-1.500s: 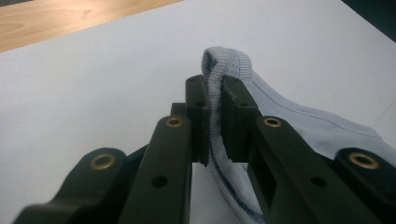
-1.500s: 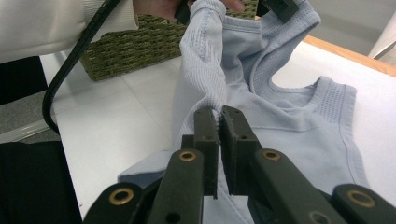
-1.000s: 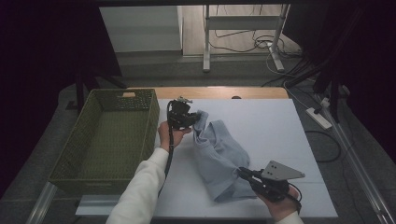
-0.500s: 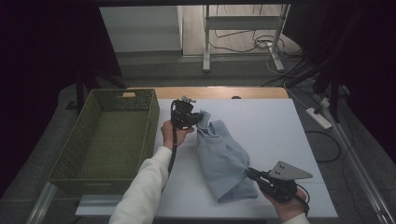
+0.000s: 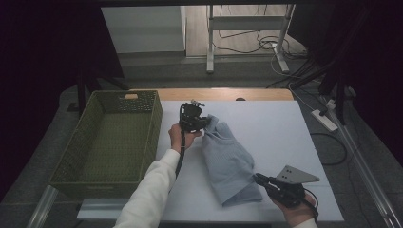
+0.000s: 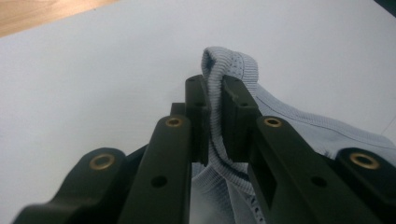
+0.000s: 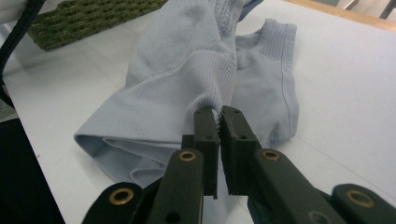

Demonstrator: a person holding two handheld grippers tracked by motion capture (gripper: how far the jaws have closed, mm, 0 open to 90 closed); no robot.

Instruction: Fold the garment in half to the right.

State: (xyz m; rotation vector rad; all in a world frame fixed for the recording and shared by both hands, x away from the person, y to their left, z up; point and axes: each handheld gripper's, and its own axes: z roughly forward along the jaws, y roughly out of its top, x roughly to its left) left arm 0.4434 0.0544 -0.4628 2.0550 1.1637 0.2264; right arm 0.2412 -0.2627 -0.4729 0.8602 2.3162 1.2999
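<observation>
A light blue knitted garment (image 5: pixel 228 161) lies folded on the white table (image 5: pixel 266 128), stretched from the upper left down to the lower right. My left gripper (image 5: pixel 205 124) pinches its ribbed edge (image 6: pixel 211 79) at the upper end, jaws shut on the fabric. At the lower end my right gripper (image 5: pixel 256 178) is shut on a fold of the same garment (image 7: pixel 187 74), the cloth caught between its pads (image 7: pixel 208 126). A white-sleeved arm (image 5: pixel 152 185) carries the left gripper.
A green woven basket (image 5: pixel 102 175) stands at the table's left side, close to the left arm. A wooden strip (image 5: pixel 223 94) runs along the far table edge. Cables and a power strip (image 5: pixel 325 119) lie on the floor at right.
The garment has been drawn out longer between the two grippers. My right gripper has shifted slightly toward the lower right with its end of the cloth; the left one stays put.
</observation>
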